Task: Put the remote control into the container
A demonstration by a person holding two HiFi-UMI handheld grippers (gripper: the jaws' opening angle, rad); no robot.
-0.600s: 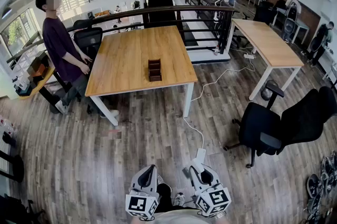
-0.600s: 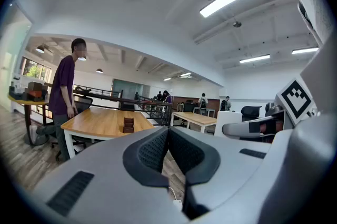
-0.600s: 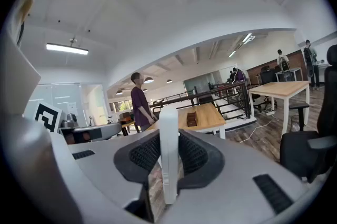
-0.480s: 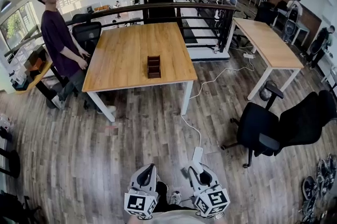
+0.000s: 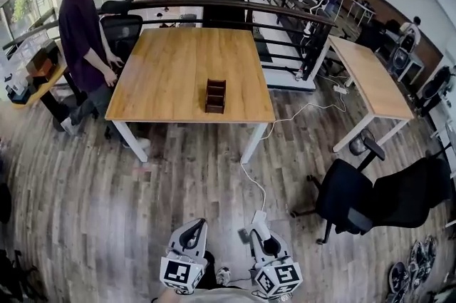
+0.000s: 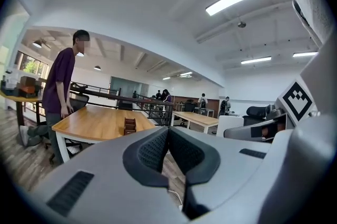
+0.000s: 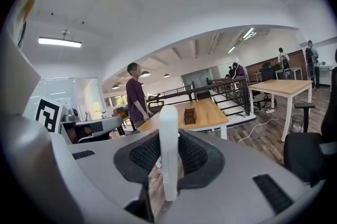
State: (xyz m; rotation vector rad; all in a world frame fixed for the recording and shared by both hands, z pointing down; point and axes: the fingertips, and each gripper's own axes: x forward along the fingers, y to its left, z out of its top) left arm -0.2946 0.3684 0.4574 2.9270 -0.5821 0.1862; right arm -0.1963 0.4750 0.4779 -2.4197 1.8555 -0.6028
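at 6 o'clock of the head view, low over the wood floor (image 5: 107, 216): left tongs (image 6: 168, 150), pads pressed together, nothing between them. right tongs (image 7: 168, 162) beside them, clamped on a white remote control (image 7: 168, 123) that stands upright between the pads. container (image 5: 215, 95), a brown divided wooden box, on the worktop (image 5: 164, 73) at 12 o'clock, well apart from the remote control. person (image 5: 82, 31) at the worktop's 9 o'clock edge. black office chair (image 5: 377, 194) at 3 o'clock.
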